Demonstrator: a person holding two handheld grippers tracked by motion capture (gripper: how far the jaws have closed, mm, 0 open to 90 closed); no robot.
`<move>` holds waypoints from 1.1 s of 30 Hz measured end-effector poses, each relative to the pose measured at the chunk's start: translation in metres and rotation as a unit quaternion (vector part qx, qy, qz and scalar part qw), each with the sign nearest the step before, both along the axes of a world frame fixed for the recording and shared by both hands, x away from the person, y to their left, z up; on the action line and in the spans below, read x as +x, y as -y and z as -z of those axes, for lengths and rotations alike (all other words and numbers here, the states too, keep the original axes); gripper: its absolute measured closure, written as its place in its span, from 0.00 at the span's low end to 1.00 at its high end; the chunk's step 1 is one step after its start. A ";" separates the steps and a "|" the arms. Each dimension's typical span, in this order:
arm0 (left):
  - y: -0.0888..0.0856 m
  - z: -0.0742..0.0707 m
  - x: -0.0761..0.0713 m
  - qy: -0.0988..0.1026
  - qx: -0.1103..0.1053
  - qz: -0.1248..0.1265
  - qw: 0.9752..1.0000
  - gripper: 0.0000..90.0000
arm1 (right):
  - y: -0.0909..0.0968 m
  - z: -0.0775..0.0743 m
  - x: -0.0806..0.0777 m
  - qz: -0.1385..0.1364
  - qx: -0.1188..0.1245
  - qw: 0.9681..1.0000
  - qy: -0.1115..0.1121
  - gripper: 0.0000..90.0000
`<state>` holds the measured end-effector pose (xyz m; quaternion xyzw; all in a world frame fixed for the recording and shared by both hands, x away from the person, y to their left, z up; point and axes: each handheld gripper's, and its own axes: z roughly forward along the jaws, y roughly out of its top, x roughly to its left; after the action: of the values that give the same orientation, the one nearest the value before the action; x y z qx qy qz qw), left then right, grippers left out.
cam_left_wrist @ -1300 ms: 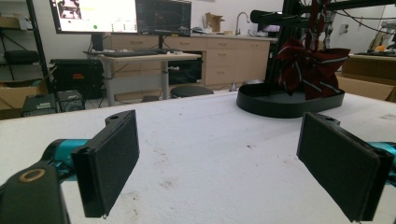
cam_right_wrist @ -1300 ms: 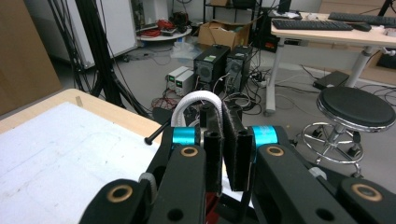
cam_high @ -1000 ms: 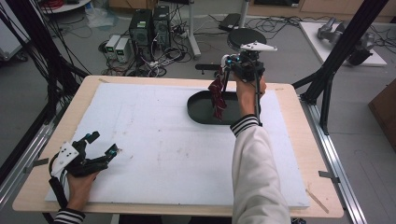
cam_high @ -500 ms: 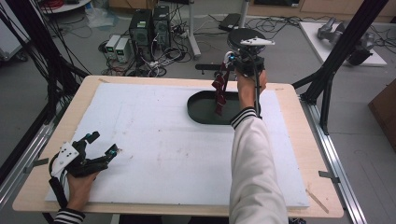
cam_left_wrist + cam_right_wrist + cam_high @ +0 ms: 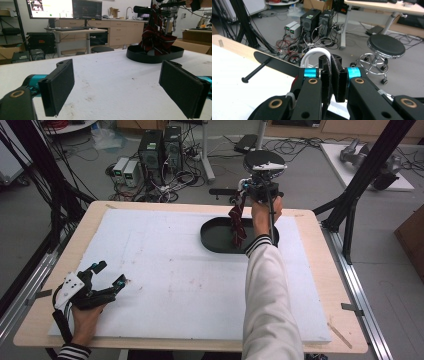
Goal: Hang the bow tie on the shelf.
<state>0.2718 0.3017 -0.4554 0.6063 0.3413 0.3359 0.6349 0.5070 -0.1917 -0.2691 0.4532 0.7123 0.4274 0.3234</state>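
Observation:
A dark red striped cloth (image 5: 238, 223) hangs from my right gripper (image 5: 243, 190), which is shut on its top end. The cloth's lower end rests bunched in a black oval tray (image 5: 212, 236) at the far middle of the table. In the right gripper view the jaws (image 5: 333, 76) are pressed together on a thin dark strip of the cloth. My left gripper (image 5: 111, 273) lies on the white board at the near left, held by a hand, open and with nothing in it. In its own view the left gripper (image 5: 121, 87) looks at the cloth (image 5: 156, 40) and the tray (image 5: 140, 55) far off.
A white foam board (image 5: 175, 270) covers the wooden table (image 5: 320, 225). Beyond the far edge stand a black stool (image 5: 263, 159), computer towers (image 5: 160, 147) and loose cables on the floor. Black frame legs (image 5: 360, 185) rise at both sides.
My right gripper has shifted slightly above the tray with the cloth still hanging from it. The left gripper has stayed in place.

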 end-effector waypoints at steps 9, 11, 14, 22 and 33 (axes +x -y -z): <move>0.000 0.000 0.000 0.001 -0.001 0.000 1.000 0.15 | -0.002 0.002 0.001 -0.004 -0.035 0.999 -0.007 0.90; 0.000 0.000 0.000 0.002 0.000 0.000 1.000 0.15 | -0.003 0.002 0.001 -0.007 -0.044 0.999 -0.008 0.84; 0.000 0.000 0.000 0.002 0.000 0.000 1.000 0.15 | -0.003 0.002 0.001 -0.004 -0.063 0.998 -0.006 0.77; 0.000 0.000 0.000 0.002 0.000 0.000 1.000 0.15 | -0.001 0.000 -0.002 0.016 -0.106 0.994 -0.001 0.60; 0.000 0.000 0.000 0.003 0.002 0.000 1.000 0.15 | 0.005 0.002 -0.007 0.056 -0.138 0.989 0.008 0.11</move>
<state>0.2715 0.3014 -0.4555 0.6063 0.3387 0.3381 0.6351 0.4998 -0.1966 -0.2712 0.4402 0.7352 0.3099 0.4119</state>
